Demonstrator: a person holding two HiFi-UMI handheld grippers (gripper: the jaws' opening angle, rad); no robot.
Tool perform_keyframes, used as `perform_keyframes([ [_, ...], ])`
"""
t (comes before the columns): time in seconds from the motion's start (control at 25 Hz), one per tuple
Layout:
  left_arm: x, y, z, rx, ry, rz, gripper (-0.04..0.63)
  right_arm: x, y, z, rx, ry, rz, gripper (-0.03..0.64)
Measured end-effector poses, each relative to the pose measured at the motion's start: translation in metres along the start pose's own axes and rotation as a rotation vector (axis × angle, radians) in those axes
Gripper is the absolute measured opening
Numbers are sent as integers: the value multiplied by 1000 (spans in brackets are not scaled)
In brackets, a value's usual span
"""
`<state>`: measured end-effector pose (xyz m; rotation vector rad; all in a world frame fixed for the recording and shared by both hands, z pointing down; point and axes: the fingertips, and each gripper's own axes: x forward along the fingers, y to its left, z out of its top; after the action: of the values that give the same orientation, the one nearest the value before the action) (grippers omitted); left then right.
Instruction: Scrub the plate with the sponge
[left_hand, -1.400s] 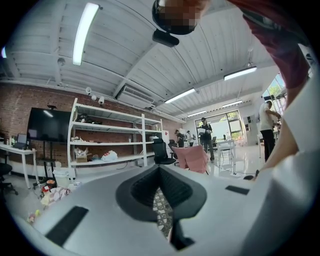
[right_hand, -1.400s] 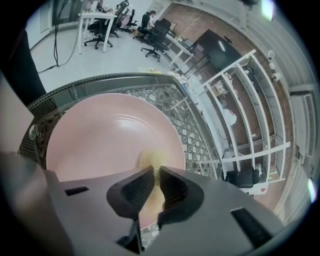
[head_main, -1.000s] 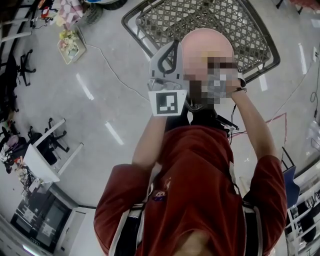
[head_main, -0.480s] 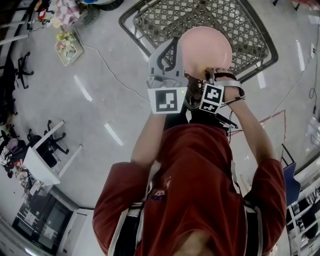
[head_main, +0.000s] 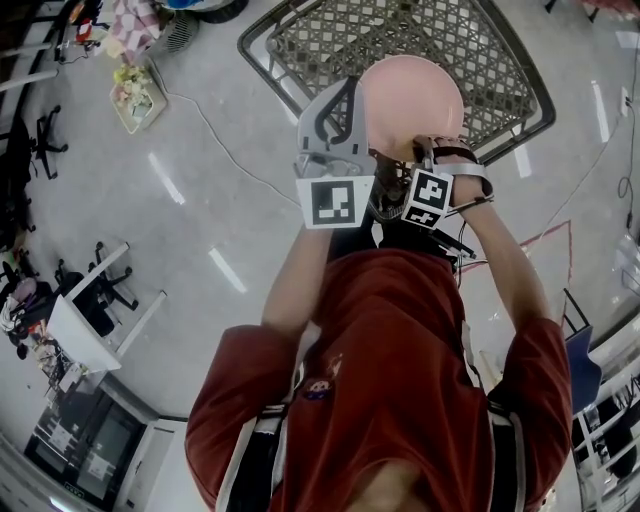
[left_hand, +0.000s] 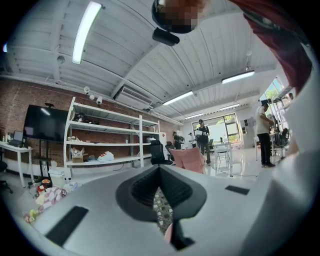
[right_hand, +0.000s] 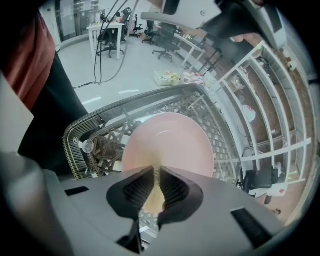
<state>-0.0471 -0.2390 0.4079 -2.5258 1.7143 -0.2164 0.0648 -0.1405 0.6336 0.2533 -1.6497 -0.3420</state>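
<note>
Plate (head_main: 410, 95), pink and round, is held in the air above the wire basket (head_main: 320, 40), a touch higher in the head view than a second ago. The left gripper (left_hand: 161, 175) is pressed nearly together with a pink sliver low between its jaws, so it seems to pinch the plate's left rim. The right gripper (right_hand: 158, 175) stood higher over the plate's face a second ago. It has drawn down toward the near rim, its jaws pinching the yellowish sponge (right_hand: 154, 197), which reaches the plate. I judge that one scrubbing stroke has just ended and the scrubbing is under way. Where it shows, the basket is bare lattice. The small tray (head_main: 140, 95) on the floor holds colourful bits, too small to name.
</note>
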Motion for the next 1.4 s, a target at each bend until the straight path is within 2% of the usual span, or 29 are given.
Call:
perform_keyframes([
  [0.12,2,-2,2,3,-7,1,12,-3,-26,-11,52,-6,-64,43],
  [0.24,3,-5,3,51,-3,-14,13,-1,-57,-27,92,8,-121,43],
  [0.32,3,-8,2,50,3,-18,12,3,-77,-39,105,20,-158,43],
  [0.56,3,-14,2,52,15,-23,13,26,-117,-58,56,45,-255,43],
  [1.0,7,-13,-10,50,47,-16,14,61,-131,-66,59,96,-243,43],
  [1.28,8,-14,-9,53,50,-16,13,56,-129,-66,48,80,-242,43],
  [1.4,9,-14,-12,27,52,-12,13,53,-120,-64,40,70,-236,43],
])
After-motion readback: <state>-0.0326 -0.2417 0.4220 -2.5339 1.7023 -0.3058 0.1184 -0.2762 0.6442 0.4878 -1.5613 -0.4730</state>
